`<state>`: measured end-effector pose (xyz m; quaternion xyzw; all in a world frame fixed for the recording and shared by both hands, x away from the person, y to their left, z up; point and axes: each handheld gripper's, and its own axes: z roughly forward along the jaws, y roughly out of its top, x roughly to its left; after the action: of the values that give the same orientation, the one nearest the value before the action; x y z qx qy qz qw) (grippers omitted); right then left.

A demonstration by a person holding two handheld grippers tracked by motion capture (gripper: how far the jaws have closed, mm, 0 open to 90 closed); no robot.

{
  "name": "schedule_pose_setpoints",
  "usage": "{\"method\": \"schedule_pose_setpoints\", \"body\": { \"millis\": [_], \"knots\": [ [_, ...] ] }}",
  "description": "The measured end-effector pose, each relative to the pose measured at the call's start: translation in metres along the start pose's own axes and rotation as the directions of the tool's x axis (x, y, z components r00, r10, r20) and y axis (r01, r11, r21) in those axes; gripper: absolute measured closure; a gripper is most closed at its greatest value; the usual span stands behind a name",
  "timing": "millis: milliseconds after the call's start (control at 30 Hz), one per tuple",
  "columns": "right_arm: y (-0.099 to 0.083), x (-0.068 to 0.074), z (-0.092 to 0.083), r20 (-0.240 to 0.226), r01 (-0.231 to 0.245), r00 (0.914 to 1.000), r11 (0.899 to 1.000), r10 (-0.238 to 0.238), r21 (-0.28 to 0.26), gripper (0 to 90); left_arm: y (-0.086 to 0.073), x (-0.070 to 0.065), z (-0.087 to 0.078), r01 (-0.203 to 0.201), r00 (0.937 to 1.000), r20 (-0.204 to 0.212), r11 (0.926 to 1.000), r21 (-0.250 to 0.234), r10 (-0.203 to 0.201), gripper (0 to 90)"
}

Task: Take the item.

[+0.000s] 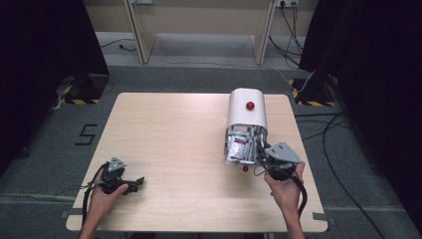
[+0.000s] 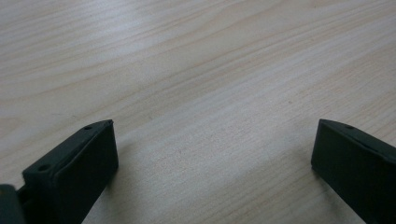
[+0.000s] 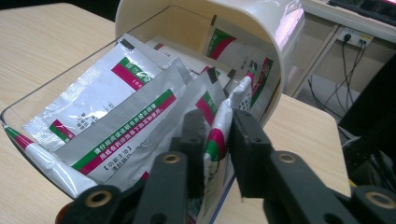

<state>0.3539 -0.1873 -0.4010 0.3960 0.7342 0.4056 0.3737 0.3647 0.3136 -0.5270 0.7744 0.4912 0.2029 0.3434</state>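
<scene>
Left gripper (image 2: 212, 158) wide open; right gripper (image 3: 219, 140) clamped, pointing forward.

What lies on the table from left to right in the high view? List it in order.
Left hand-held gripper → bare table → white container of sachets → right hand-held gripper, shut on a sachet at the container's open end.

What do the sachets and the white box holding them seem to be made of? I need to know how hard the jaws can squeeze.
The sachets look like thin foil laminate: silvery, shiny, creased, with printed green and magenta bands. The right gripper is shut on one, which buckles between the pads. The white box looks like glossy moulded plastic with a smooth rounded hood; its clear tray seems to be transparent plastic.
</scene>
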Motion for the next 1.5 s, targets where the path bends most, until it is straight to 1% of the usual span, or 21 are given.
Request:
{"method": "schedule_pose_setpoints", "body": {
  "millis": [100, 233, 467, 567, 800, 833, 933, 967, 1067, 1167, 1333, 1500],
  "knots": [
    [-0.002, -0.002, -0.001, -0.016, -0.007, 0.9999, 1.0, 0.007, -0.011, 81.6, 0.0, 0.0, 0.0, 0.0, 1.0, 0.001, 1.0, 0.0, 0.0, 0.0],
    [-0.002, -0.003, -0.003, -0.027, -0.008, 0.9996, 1.0, 0.007, -0.022, 82.9, 0.0, 0.0, 0.0, 0.0, 1.0, 0.0, 1.0, 0.0, 0.0, 0.0],
    [0.003, -0.003, -0.012, -0.037, -0.007, 0.9993, 0.999, 0.005, -0.052, 83.5, 0.0, 0.0, 0.0, 0.001, 1.0, 0.0, 1.0, 0.0, -0.001, 0.0],
    [0.005, -0.005, -0.019, -0.046, -0.012, 0.9989, 0.997, 0.009, -0.077, 83.7, 0.0, 0.0, 0.0, 0.0, 1.0, -0.002, 1.0, 0.0, 0.0, 0.0],
    [0.007, -0.006, -0.025, -0.058, -0.017, 0.9983, 0.995, 0.012, -0.095, 83.8, 0.0, 0.0, 0.0, 0.001, 1.0, -0.003, 1.0, -0.001, -0.001, 0.0],
    [0.008, -0.007, -0.027, -0.062, -0.02, 0.998, 0.994, 0.013, -0.104, 83.9, 0.0, 0.0, 0.0, 0.0, 1.0, -0.002, 1.0, 0.0, 0.0, 0.0],
    [0.009, -0.007, -0.03, -0.062, -0.018, 0.998, 0.993, 0.011, -0.113, 83.9, 0.0, 0.0, 0.0, 0.001, 1.0, -0.003, 1.0, -0.001, -0.001, 0.0],
    [0.01, -0.007, -0.033, -0.063, -0.018, 0.998, 0.992, 0.01, -0.126, 84.0, 0.0, 0.0, 0.0, 0.001, 1.0, -0.003, 1.0, -0.001, -0.001, 0.0],
    [0.012, -0.007, -0.036, -0.062, -0.013, 0.9981, 0.991, 0.004, -0.132, 84.1, 0.0, 0.0, 0.0, 0.0, 1.0, -0.003, 1.0, 0.0, 0.0, 0.0],
    [0.014, -0.008, -0.043, -0.061, -0.015, 0.9981, 0.989, 0.006, -0.148, 84.2, 0.0, 0.0, 0.0, 0.0, 1.0, -0.003, 1.0, 0.0, 0.0, 0.0],
    [0.014, -0.009, -0.046, -0.059, -0.014, 0.9983, 0.987, 0.005, -0.159, 84.3, 0.0, 0.0, 0.0, 0.001, 1.0, -0.005, 1.0, -0.002, -0.001, 0.2],
    [0.013, -0.011, -0.05, -0.064, -0.027, 0.9978, 0.986, 0.017, -0.165, 84.3, 0.0, 0.0, 0.0, 0.001, 1.0, -0.005, 1.0, -0.002, -0.001, 0.3]
  ]
}}
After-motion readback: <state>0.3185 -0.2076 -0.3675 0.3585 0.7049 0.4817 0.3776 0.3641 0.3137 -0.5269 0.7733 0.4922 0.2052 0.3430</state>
